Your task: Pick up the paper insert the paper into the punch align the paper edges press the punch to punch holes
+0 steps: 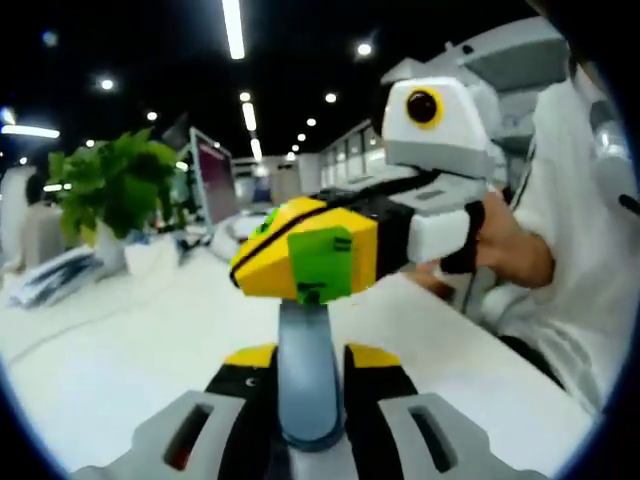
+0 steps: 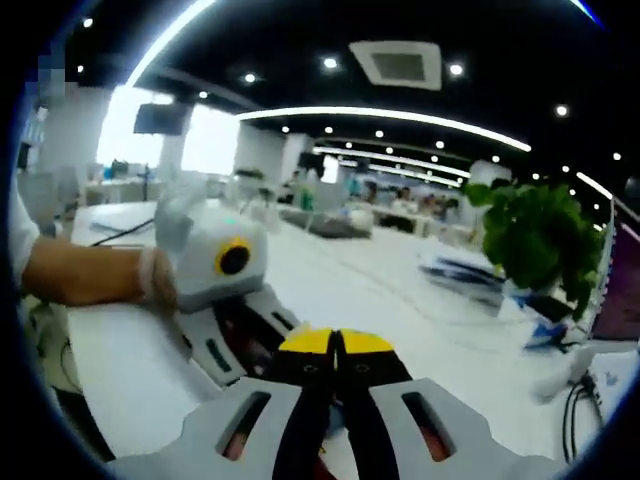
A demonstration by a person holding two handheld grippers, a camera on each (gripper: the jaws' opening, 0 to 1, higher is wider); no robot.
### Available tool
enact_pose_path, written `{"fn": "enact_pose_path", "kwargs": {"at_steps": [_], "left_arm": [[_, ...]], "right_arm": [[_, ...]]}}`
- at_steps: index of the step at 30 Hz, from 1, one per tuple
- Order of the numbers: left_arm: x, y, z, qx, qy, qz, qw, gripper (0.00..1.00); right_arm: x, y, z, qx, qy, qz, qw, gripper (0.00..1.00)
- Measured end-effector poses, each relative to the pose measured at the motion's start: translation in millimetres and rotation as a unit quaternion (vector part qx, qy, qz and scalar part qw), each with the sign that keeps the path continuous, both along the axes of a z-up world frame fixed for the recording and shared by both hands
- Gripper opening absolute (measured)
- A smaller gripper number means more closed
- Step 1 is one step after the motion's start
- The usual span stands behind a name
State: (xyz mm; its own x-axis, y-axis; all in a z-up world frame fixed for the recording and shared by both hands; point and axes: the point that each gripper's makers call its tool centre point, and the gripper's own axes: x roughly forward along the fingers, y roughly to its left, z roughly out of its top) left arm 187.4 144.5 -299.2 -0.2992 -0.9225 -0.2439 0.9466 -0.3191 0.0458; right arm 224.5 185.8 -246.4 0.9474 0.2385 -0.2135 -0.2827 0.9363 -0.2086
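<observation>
Left gripper view: the left tongs (image 1: 310, 400) rise from the bottom edge, their yellow-tipped jaws spread with a grey upright post standing between them; whether the jaws touch the post cannot be told. The right tongs (image 1: 300, 262) come in from the right and hang just above the left ones, yellow tips with a green patch, jaws pressed together as far as can be seen, nothing visible between them. A hand (image 1: 505, 245) grips the right gripper's handle, with a white sleeve behind it. The white surface (image 1: 120, 340) stretches back to a potted plant (image 1: 115, 185), a monitor (image 1: 215, 180) and a stack of papers (image 1: 50, 275) at far left. Right gripper view: the right tongs (image 2: 337, 345) sit at the bottom centre, jaws pressed together, holding nothing. The left tongs (image 2: 262, 330) lie just to the left of them, low over the surface (image 2: 380, 290), held by a hand (image 2: 150, 280); their jaw state cannot be told here. A potted plant (image 2: 540, 240) stands at right, with papers (image 2: 470, 270) lying on the surface beside it, well apart from both tongs. No punch can be made out.
</observation>
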Motion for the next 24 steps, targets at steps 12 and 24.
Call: {"fn": "enact_pose_path", "kwargs": {"at_steps": [12,24], "left_arm": [[1.1,0,0.4,0.002,0.003,0.002,1.0,0.26],[-0.4,0,-0.7,0.004,0.006,0.001,1.0,0.25]], "right_arm": [[-4,-12,-7.8,0.116,0.019,-0.009,0.993,0.03],[-11,-27,-34.1,0.182,0.029,-0.039,0.9821,0.02]]}}
